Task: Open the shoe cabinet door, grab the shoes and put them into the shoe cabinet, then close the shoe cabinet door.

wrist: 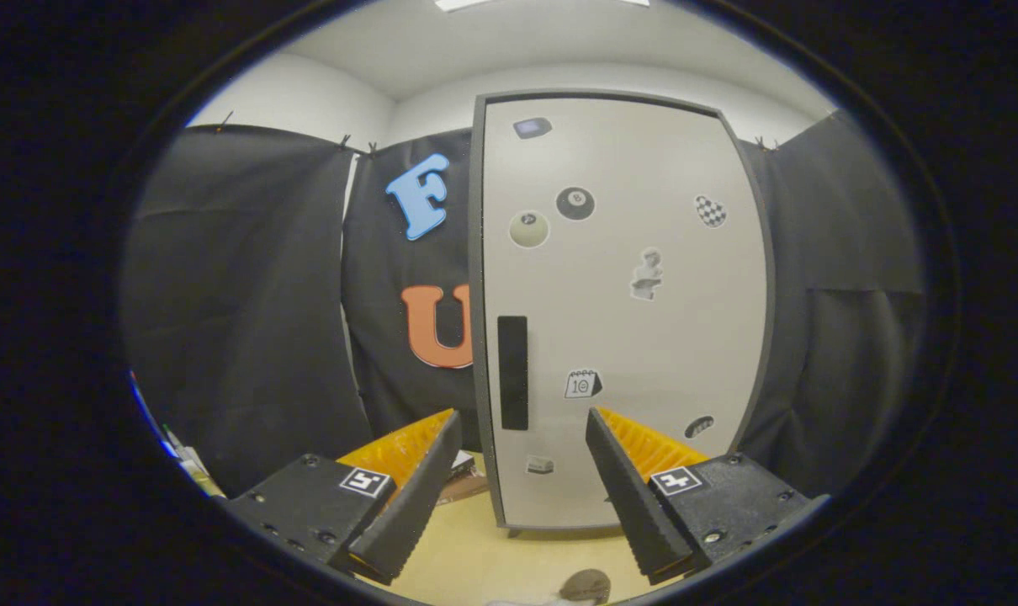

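Cabinet door point(618, 311) was shut, tongs point(522, 471) spread open and empty right before it, so basically everything was left.

Upright pale shoe cabinet point(618, 311), door closed

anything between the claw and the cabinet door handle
In the gripper view nothing lies between them: the open claw faces the closed shoe cabinet door, its dark handle just beyond the fingers.
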